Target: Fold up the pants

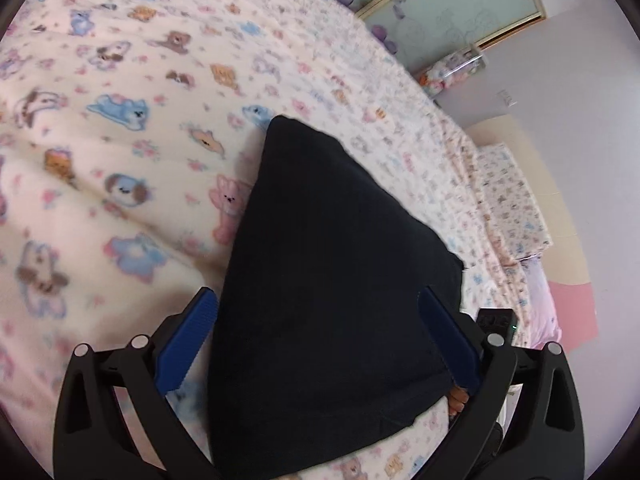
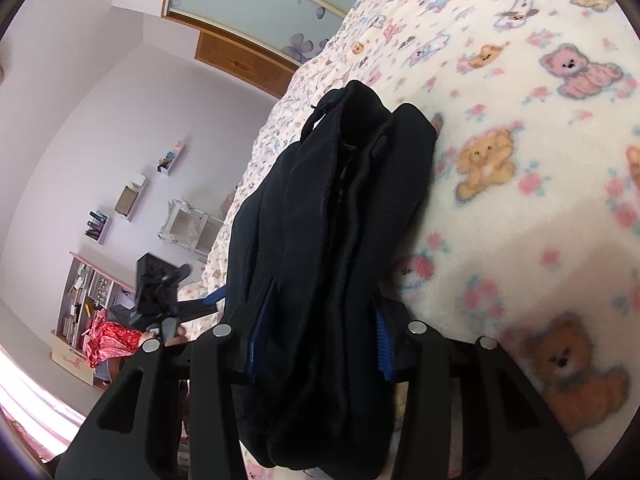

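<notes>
Right tool (image 2: 316, 344): closed on a thick multi-layer bundle of the black pants (image 2: 332, 216), cloth pinched between both blue pads. The bundle's long axis runs straight ahead from the tool, far end resting on the bed (image 2: 520, 208).

Left tool (image 1: 320, 344): fingers spread wide, a flat folded panel of the pants (image 1: 328, 264) lying between them; contact with either pad cannot be confirmed, grip judged absent.

Right is the holding side, so the next fold is judged to pivot there.

Hidden: both sets of fingertips under cloth, waistband versus hem indistinguishable, lower edge of the garment cut off. Bedspread blurred.
</notes>
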A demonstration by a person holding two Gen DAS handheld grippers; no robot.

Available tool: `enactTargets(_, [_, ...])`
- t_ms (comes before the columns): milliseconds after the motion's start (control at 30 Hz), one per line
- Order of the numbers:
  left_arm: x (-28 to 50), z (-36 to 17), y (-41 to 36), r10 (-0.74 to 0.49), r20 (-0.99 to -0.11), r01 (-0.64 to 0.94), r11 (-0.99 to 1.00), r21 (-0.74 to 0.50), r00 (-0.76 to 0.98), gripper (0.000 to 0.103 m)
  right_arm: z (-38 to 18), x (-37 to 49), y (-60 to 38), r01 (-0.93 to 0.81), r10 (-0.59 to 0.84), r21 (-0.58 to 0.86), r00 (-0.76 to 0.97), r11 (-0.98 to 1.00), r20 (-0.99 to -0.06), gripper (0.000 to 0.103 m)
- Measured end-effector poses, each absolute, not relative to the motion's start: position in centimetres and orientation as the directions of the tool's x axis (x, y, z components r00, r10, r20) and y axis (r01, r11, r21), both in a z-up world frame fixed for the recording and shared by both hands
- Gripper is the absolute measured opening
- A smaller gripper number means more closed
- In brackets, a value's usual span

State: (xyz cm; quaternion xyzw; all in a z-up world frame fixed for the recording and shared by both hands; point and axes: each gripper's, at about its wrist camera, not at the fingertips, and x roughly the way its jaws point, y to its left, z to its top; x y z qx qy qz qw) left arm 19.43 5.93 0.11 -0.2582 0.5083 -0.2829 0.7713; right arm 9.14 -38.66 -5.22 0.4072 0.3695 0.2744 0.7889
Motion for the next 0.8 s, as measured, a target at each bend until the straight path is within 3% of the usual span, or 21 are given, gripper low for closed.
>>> enactTargets(267, [21.9,-2.6,5.1,-0.756,-0.618,0.174,0.652,-0.738,0.213,0.101,-5.4,9.3,-38.9,-0.141,0.744,0.856,0.578,0.497,-0.336,0.046])
enactTargets(367, [22.7,-2.6,5.0,-0.818,-0.547,0.151,0.572,-0.806,0.177,0.098,-5.7,9.5,-39.2,-0.143,0.747,0.859,0.577,0.491,-0.331,0.046])
enactTargets(433, [23.0,-2.9,5.0,-0.819,-0.548,0.133,0.571,-0.81,0.171,0.088,-5.7,9.5,-39.3,-0.144,0.747,0.859,0.576,0.492,-0.331,0.046])
enactTargets(500, [22.9,-3.2,5.0,-0.789,-0.59,0.126,0.611,-0.781,0.172,0.05,-5.7,9.5,-39.2,-0.144,0.745,0.857,0.578,0.495,-0.333,0.046])
enactTargets(633, [22.5,-3.8,6.0,-0.8,-0.571,0.117,0.595,-0.795,0.184,0.031,-5.6,9.3,-39.0,-0.153,0.734,0.846,0.589,0.512,-0.338,0.044])
enactTargets(700, [22.2,-3.4,6.0,-0.798,-0.57,0.139,0.598,-0.789,0.195,0.014,-5.4,9.2,-38.8,-0.157,0.732,0.843,0.592,0.514,-0.336,0.042])
enactTargets(800, [21.7,-2.3,5.2,-0.769,-0.598,0.187,0.637,-0.748,0.228,0.01,-5.1,9.0,-38.8,-0.168,0.728,0.839,0.601,0.518,-0.329,0.038])
